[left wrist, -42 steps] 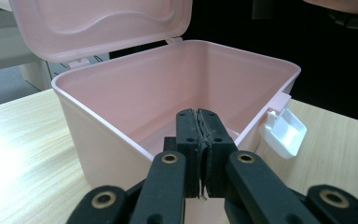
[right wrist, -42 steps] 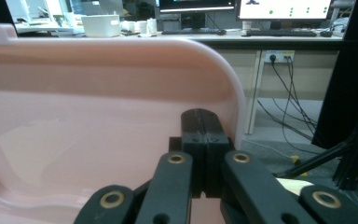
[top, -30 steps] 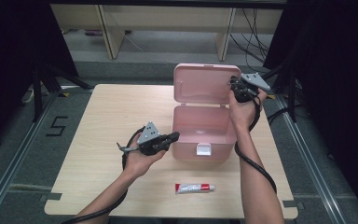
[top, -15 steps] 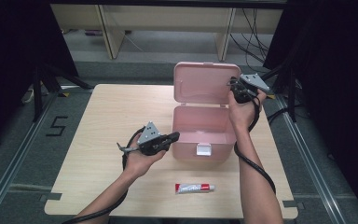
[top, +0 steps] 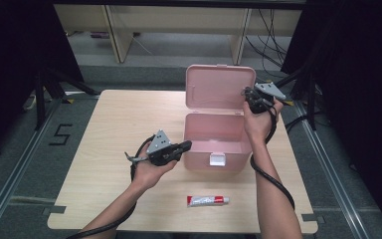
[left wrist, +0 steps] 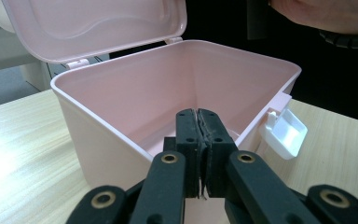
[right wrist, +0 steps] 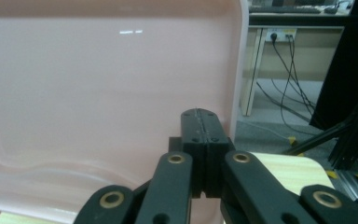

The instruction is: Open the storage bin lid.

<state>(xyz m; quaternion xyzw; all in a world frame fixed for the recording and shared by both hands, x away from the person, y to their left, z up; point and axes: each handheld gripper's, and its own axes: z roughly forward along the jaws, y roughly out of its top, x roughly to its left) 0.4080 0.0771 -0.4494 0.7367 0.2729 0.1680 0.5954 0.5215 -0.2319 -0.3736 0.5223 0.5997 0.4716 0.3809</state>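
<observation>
- A pink plastic storage box (top: 218, 142) is seen standing open toward the right of the middle of the wooden table (top: 104, 129), its hinged lid (top: 220, 88) raised upright behind the empty tub and its white front latch (top: 217, 160) hanging loose.
- The right gripper (top: 251, 95) is held against the lid's right edge with its jaws pressed together on nothing; the lid appears to be propped rather than pinched, though actual contact cannot be confirmed from above.
- The left gripper (top: 185, 145) is set at the tub's front-left corner, its jaws likewise brought together and empty, apparently steadying the box.
- The step is judged best done by keeping the lid pushed fully back and the tub braced, so that neither shifts when the white-and-red tube (top: 208, 200), lying near the table's front edge just ahead of the box, is fetched.
- In the left gripper view, the bare interior of the box (left wrist: 177, 98) and the flipped-out latch (left wrist: 286, 133) are shown close up, details lost in the high view.
- In the right gripper view, the glossy inner face of the lid (right wrist: 107, 88) is shown with cables and a wall socket beyond, while the tube and both forearms are given by the high view.
</observation>
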